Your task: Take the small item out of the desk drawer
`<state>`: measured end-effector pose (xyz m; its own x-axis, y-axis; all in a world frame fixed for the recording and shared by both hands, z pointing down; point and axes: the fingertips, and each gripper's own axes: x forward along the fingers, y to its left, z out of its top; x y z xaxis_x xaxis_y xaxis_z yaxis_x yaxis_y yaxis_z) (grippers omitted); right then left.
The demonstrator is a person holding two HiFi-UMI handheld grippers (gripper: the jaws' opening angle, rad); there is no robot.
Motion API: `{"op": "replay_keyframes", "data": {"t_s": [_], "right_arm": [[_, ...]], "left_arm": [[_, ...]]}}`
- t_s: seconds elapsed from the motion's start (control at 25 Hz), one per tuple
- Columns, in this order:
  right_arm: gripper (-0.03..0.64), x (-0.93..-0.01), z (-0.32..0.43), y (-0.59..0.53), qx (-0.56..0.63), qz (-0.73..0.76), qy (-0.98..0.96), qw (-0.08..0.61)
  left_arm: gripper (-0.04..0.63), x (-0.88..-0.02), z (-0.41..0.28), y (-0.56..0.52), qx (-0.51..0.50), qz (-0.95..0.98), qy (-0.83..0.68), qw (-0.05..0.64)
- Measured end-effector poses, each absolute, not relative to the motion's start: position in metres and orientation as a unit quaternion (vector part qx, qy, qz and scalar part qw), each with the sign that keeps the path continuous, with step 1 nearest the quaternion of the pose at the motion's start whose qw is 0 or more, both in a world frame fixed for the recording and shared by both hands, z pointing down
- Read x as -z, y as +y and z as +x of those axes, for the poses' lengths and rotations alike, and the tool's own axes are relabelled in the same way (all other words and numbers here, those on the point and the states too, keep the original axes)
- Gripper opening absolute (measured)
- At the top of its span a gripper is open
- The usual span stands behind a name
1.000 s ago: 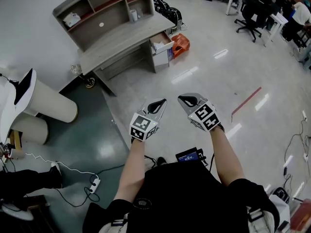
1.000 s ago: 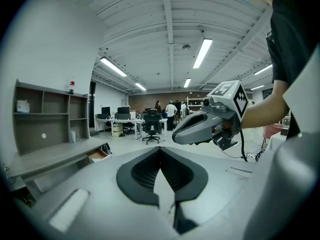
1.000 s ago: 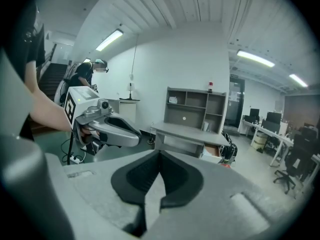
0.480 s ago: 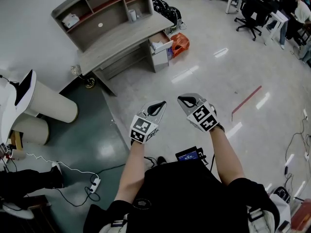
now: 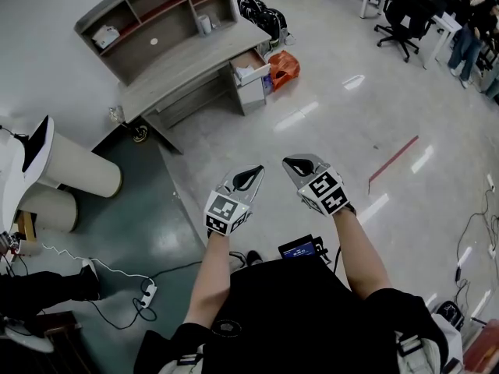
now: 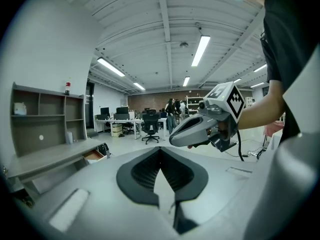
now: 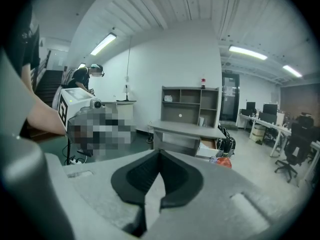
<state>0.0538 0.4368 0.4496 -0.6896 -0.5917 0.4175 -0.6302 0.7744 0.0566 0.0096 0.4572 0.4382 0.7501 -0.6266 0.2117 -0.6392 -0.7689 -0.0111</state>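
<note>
The desk stands in the upper left of the head view, with a shelf unit on its back edge, and pale floor fills most of the rest. The person is in the lower middle of the frame, well apart from the desk, with both arms held forward.

At the desk's right end the drawer is already pulled out. Something white lies in it, but it is too small to tell whether this is the small item, though I judge that the item is in there. Just right of the drawer an orange bag lies on the floor.

The left gripper and the right gripper are side by side in the middle of the frame, tips toward the desk. Each has its jaws pressed together with nothing between them — both are empty.

The step in hand seems to be the approach. The next move calls for coming close to the drawer, then spreading one gripper's jaws above the item before reaching in.
</note>
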Motion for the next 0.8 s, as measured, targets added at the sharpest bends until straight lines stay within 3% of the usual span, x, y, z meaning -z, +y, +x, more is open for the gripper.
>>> {"op": "replay_keyframes", "data": {"t_s": [0.8], "right_arm": [[0.003, -0.477, 0.097, 0.403, -0.047, 0.336, -0.912, 0.232]], "left_arm": [[0.003, -0.478, 0.011, 0.417, -0.117, 0.915, -0.373, 0.097]]}}
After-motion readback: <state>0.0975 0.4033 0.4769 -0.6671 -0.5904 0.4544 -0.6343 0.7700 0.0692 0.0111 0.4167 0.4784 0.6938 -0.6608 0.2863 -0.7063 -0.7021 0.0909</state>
